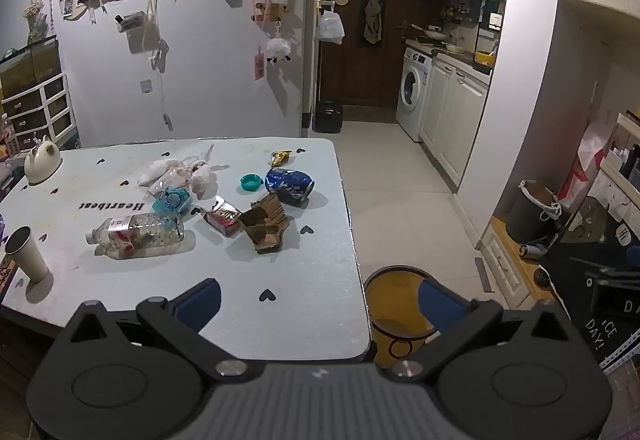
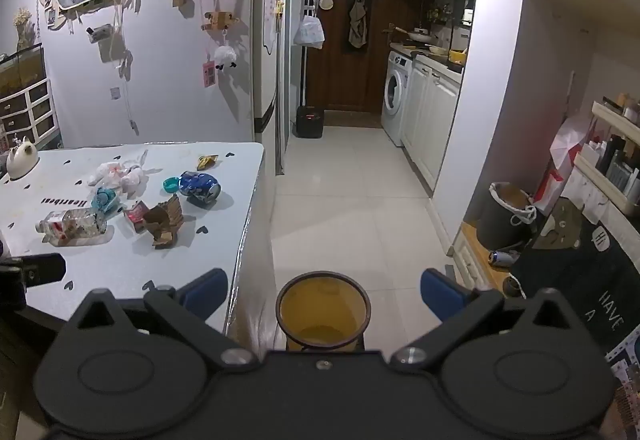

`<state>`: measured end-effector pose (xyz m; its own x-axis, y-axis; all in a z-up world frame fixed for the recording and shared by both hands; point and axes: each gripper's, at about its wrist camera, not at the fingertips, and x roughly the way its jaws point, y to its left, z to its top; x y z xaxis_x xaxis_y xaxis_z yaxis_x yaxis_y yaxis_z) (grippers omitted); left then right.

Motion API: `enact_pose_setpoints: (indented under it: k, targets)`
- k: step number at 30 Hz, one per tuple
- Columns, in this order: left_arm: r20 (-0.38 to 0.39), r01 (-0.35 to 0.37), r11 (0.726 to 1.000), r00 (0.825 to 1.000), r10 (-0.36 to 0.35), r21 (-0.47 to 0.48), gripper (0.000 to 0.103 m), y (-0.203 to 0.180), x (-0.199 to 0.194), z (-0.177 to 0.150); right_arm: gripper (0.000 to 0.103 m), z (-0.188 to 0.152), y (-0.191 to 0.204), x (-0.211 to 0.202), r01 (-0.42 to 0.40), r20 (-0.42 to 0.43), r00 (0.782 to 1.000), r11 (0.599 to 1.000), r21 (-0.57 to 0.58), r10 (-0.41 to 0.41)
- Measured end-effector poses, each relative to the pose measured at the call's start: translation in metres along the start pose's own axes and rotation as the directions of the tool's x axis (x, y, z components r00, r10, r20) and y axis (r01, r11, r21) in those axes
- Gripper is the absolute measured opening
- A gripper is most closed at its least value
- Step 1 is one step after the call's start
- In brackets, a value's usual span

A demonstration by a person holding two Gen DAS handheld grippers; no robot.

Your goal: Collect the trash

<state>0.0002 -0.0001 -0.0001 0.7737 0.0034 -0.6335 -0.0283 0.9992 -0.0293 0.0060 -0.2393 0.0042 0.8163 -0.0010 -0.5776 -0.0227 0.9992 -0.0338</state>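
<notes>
Lying on pale table (image 1: pixel 320 280), crushed blue can (image 1: pixel 290 181), clear ribbed bottle (image 1: pixel 136 230)

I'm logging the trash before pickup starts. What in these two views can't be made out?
- Yellow bin: near side hidden by the right gripper body; in the left wrist view the left gripper finger covers part.
- Crushed blue can: label too small to read in either view.
- Paper cup: contents not visible, left wrist view.

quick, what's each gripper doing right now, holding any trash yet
left gripper: open, holding nothing, above the near edge of the table.
right gripper: open, holding nothing, above the yellow bin on the floor.
</notes>
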Motion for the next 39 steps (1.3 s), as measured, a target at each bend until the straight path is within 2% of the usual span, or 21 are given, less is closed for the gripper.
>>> enact_pose_setpoints:
  k: [39]
  targets:
    - [0.004,0.002,1.0,1.0,-0.002,0.002,0.103,0.0,-0.002,0.003,0.103,0.004,-0.004,0.016,-0.009,-0.008,1.0,1.0,0.004,0.009]
